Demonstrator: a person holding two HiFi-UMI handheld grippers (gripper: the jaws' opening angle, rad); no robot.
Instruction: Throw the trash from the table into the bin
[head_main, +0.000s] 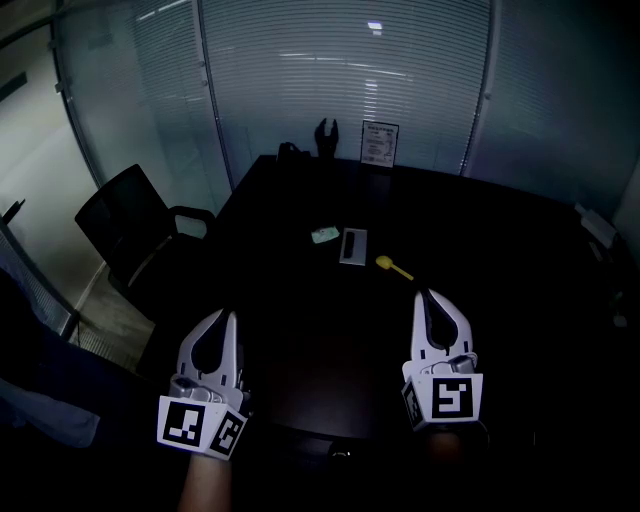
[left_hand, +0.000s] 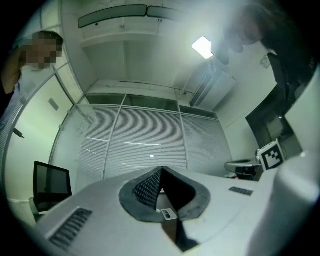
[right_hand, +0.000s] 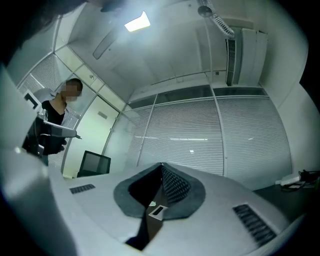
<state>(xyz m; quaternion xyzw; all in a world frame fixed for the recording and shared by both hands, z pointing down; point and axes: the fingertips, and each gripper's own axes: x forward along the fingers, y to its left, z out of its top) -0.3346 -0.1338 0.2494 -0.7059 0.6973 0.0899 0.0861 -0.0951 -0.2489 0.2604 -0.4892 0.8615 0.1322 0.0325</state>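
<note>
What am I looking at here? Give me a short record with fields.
Place: room with glass walls and blinds
Table: dark, mostly bare
Near its middle: green wrapper, grey box, yellow piece
Far edge: framed sign
Chair: black, left of the table
Left tool: shut, empty, at the near edge
Right tool: shut, empty, over the table
Bin: not in view

Head view down onto table (head_main: 500, 260); gripper views face blinds (left_hand: 140, 145).
</note>
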